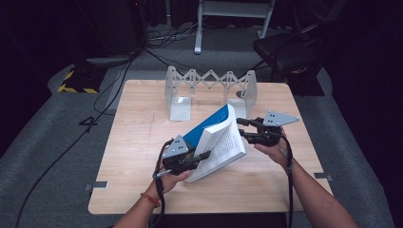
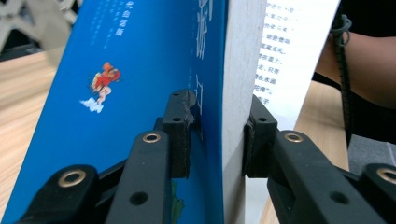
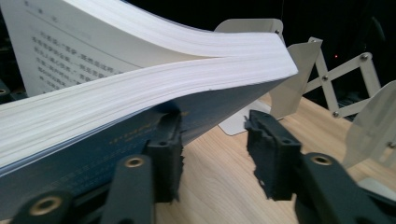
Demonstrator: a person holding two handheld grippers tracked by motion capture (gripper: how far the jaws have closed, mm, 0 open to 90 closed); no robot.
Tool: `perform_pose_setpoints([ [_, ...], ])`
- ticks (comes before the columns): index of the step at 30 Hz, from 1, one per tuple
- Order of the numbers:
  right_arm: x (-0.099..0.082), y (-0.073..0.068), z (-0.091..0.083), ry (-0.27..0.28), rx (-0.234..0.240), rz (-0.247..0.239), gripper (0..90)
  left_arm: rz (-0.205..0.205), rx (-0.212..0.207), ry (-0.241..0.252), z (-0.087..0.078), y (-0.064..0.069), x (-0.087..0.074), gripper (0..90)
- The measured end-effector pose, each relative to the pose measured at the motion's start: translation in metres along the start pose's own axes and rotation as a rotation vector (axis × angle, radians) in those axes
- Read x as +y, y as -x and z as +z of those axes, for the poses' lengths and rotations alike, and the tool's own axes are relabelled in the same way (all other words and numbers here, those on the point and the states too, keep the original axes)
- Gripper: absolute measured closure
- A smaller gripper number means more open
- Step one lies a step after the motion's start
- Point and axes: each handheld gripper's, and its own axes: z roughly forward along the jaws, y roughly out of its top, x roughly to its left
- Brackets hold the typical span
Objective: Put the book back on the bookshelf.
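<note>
Glossy blue paperback book (image 1: 214, 140), matt wooden table (image 1: 142, 142), metal bookend rack (image 1: 209, 88)

Dark lab: floor cables (image 1: 119, 80), hazard-taped base (image 1: 76, 83).

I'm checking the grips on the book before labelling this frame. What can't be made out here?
- High view: the book hides the left gripper jaw tips.
- Right gripper view: the book's underside hides part of one pad, so contact by the right gripper is unclear.
- Left gripper view: the cover title is cut off by the top edge.
</note>
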Motion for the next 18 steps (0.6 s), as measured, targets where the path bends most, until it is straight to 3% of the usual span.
perform_pose_setpoints([
  [4, 0.0, 0.01, -0.014, 0.004, -0.025, 0.017, 64.3, 0.008, -0.039, 0.012, 0.019, 0.001, 0.007, 65.4],
  [8, -0.001, 0.014, -0.022, -0.025, -0.057, 0.008, 65.8, 0.026, -0.06, 0.018, 0.026, 0.0, 0.01, 64.4],
  [13, -0.002, 0.01, -0.021, -0.045, -0.015, 0.014, 65.7, 0.039, -0.045, 0.02, 0.02, 0.002, 0.01, 63.5],
  [18, 0.0, -0.005, -0.018, -0.022, 0.039, 0.002, 62.9, 0.052, -0.02, 0.013, 0.002, 0.004, 0.006, 62.3],
])
